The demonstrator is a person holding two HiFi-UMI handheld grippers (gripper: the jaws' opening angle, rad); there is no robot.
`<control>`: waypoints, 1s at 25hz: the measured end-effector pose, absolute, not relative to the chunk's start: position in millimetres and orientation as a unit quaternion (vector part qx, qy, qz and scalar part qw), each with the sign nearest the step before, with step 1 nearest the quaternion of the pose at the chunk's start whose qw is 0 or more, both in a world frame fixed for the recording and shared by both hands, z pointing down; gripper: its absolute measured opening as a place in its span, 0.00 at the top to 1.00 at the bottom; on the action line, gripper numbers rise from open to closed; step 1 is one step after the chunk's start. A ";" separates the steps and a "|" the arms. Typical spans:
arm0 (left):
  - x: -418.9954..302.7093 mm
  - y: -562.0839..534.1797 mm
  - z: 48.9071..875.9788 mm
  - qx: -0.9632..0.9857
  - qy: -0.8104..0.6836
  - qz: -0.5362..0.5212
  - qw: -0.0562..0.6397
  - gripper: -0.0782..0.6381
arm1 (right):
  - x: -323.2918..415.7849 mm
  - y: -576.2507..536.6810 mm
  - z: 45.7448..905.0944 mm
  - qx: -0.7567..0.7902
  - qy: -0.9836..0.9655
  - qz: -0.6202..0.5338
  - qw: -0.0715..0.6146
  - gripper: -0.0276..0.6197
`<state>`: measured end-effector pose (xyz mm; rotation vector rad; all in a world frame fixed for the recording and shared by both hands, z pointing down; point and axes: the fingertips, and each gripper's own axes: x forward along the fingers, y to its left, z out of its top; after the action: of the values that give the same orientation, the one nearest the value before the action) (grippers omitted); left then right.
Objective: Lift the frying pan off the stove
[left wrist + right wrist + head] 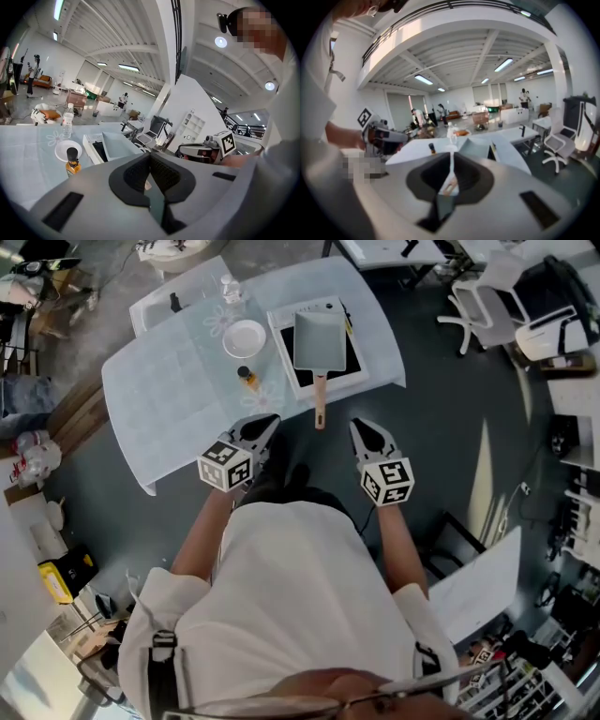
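The grey rectangular frying pan (pixel 319 337) sits on a white-framed stove (pixel 281 352) on the cloth-covered table (pixel 178 399). Its wooden handle (pixel 320 402) points toward me over the near edge. My left gripper (pixel 265 420) is shut and empty, just left of the handle end and short of the table. On the other side of the handle my right gripper (pixel 360 427) is also shut and holds nothing. In the left gripper view the pan (pixel 119 144) lies ahead beyond the closed jaws (pixel 150 161). In the right gripper view the pan (pixel 476 145) is ahead, past the jaws (pixel 451 165).
Left of the stove stand a white plate (pixel 245 337) and a small dark-capped bottle (pixel 247 378); a clear water bottle (pixel 230 287) is farther back. A white office chair (pixel 478 298) stands to the far right. Dark floor lies between me and the table.
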<state>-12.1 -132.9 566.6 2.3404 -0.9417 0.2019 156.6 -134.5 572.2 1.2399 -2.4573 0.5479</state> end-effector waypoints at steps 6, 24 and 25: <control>7.1 -149.6 602.6 0.889 -0.315 0.106 0.315 0.85 | 151.6 -156.5 599.2 0.428 -0.856 0.242 0.162 0.89; 68.0 -170.8 713.9 0.846 -0.253 0.171 0.437 0.58 | 123.3 -205.2 710.3 0.337 -0.821 0.425 0.179 0.69; 72.1 -169.4 718.6 0.843 -0.250 0.173 0.445 0.56 | 122.0 -205.7 715.2 0.331 -0.818 0.434 0.181 0.67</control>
<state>72.1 -169.4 718.6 2.0884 -0.6184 0.4292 122.0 -205.7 715.2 0.9347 -2.3095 1.2256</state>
